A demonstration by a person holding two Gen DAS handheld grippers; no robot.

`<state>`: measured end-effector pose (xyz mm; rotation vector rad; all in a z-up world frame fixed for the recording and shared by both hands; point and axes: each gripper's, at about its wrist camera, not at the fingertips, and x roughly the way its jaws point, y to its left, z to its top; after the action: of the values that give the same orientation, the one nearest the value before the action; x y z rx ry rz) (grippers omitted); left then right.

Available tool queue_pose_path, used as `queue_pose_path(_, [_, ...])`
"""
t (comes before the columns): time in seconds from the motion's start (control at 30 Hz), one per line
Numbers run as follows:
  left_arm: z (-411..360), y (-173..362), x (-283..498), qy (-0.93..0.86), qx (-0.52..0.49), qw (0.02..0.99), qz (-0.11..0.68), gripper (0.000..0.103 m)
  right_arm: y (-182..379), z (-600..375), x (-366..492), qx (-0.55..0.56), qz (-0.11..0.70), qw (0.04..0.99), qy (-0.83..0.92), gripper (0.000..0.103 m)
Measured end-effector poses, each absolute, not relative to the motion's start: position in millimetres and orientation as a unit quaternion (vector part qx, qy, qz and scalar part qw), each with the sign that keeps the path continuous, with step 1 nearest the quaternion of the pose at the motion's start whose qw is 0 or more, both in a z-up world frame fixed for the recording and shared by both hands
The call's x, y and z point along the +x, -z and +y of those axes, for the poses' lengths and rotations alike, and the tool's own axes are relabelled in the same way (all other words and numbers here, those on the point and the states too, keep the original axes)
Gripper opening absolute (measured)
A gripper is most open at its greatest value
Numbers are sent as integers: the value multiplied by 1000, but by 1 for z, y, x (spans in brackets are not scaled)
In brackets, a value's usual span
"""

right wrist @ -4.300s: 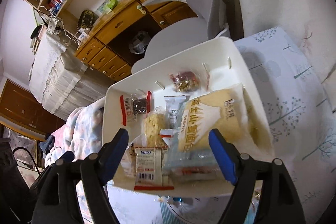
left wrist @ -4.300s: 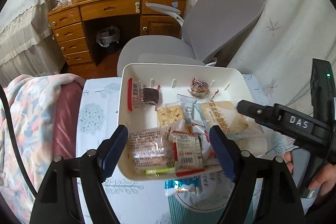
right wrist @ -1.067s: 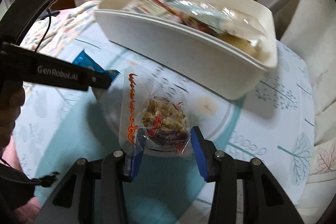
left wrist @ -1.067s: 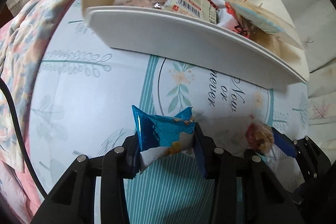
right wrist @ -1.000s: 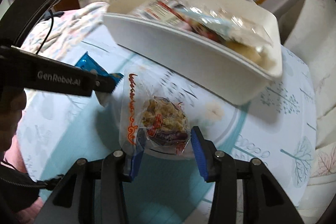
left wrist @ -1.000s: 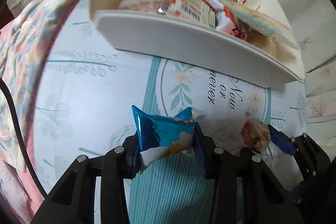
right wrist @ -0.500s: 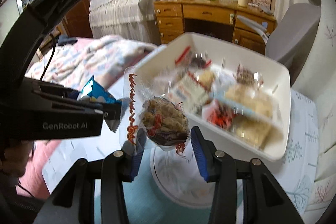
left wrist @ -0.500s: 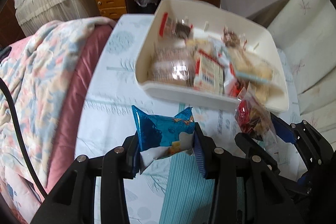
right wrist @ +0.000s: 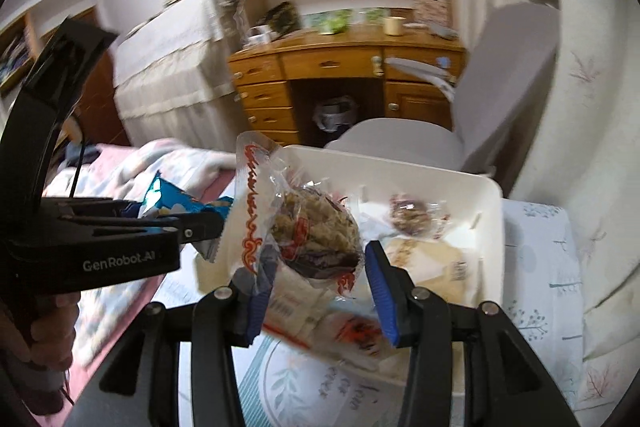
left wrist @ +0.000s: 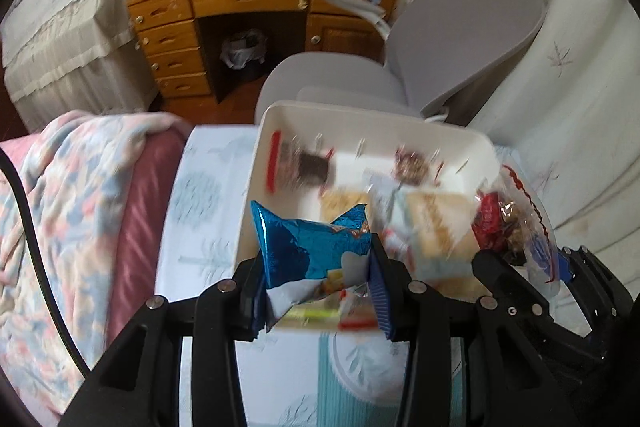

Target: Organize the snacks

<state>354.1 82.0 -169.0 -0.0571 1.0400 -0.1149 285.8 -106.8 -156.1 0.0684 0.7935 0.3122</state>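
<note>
Two tools hung above the near rim of the white bin (left wrist: 400, 123). Left tool (left wrist: 316, 291) pinched a blue packet (left wrist: 308, 243). Right tool (right wrist: 316, 291) gripped a clear nut-cluster bag (right wrist: 312, 231), its jaws having just eased wider.

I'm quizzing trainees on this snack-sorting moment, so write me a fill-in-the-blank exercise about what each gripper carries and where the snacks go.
1. The left gripper is shut on a shiny ____ snack packet.
2. The right gripper carries a clear bag with ____ lettering.
3. Both snacks hang above a ____ tray that already holds other snacks.
4. Behind the tray stands a ____ office chair.

Missing words: blue; red; white; grey
</note>
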Motion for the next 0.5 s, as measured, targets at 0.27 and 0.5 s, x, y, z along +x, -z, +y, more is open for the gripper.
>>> queue_pose_path(0.27, [67, 164, 366, 62, -48, 874, 479, 75, 151, -153, 298, 82, 397, 907, -116, 59])
queue_pose_path(0.5, [83, 161, 327, 33, -96, 868, 487, 84, 149, -171, 279, 99, 426, 890, -124, 83])
